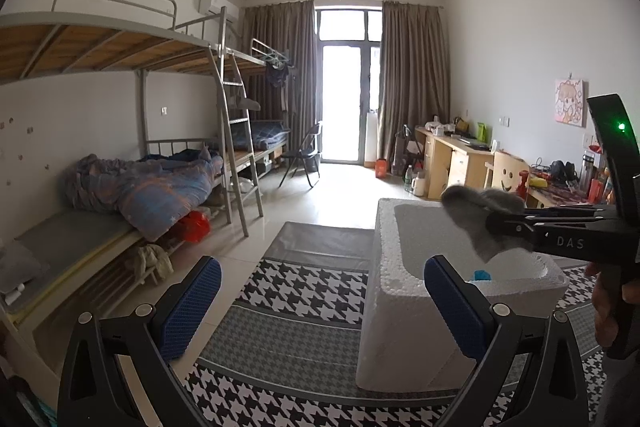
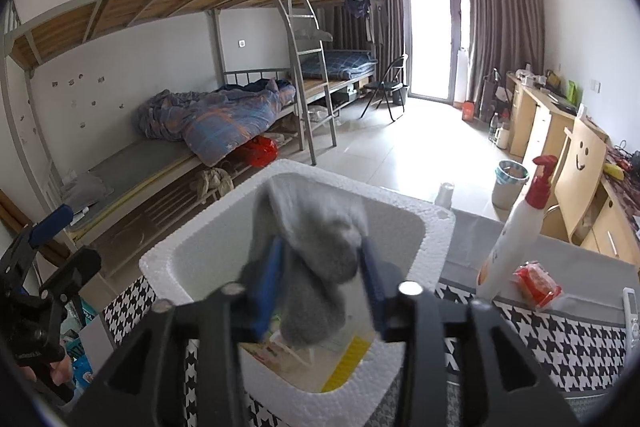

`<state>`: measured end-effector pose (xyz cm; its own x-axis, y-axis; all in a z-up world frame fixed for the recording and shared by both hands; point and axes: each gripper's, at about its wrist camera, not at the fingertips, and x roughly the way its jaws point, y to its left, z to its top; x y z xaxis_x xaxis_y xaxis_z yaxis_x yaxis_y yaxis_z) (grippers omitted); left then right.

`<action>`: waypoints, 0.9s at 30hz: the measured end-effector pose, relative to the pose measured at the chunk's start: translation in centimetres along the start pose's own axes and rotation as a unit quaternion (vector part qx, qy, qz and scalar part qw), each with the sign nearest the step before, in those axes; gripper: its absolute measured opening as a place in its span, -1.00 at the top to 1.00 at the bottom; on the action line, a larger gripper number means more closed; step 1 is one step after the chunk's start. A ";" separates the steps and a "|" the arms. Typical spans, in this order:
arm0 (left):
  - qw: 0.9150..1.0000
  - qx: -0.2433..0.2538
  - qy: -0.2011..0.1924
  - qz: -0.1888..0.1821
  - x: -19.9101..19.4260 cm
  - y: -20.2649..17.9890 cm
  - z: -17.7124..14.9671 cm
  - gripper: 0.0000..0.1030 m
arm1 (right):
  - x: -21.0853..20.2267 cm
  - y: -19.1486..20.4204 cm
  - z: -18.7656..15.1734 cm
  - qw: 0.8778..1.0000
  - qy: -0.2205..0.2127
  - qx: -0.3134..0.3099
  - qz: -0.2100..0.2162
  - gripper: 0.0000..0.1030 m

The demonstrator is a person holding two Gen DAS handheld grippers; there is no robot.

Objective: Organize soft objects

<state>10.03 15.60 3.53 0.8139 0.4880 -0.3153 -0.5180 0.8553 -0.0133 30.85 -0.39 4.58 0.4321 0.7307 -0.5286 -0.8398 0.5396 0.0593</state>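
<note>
While our right gripper [image 2: 322, 281] stands parted around the limp grey knitted sock [image 2: 316, 267] — long axis hanging toe-down over the white foam box [image 2: 160, 259] — our left gripper [image 1: 322, 301] waits spread and empty beside it.

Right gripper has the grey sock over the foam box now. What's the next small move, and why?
Probably open the right gripper fully and let the grey sock drop. It hangs directly above the white foam box opening, draped between the blue pads, and nothing blocks its fall. The left gripper is open and empty, clear of the box, so it can wait.
</note>
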 end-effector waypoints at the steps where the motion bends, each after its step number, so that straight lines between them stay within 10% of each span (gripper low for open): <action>1: 1.000 0.001 0.000 0.001 0.0 0.0 0.0 -0.98 | -0.1 0.1 -0.1 1.000 -0.001 -0.003 -0.002 -0.15; 12: 1.000 0.002 -0.001 -0.007 -0.6 0.1 0.0 -0.98 | -2.4 0.3 -0.8 0.999 -0.028 -0.015 -0.016 -0.55; 27: 0.999 0.015 -0.019 -0.032 -3.3 -3.0 1.0 -0.98 | -6.7 -0.7 -1.6 0.997 -0.071 0.000 -0.024 -0.60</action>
<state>9.17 11.56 5.54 0.8550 0.4371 -0.2793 -0.4564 0.8898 -0.0046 28.00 -6.35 6.69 0.5144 0.7557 -0.4054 -0.8169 0.5757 0.0367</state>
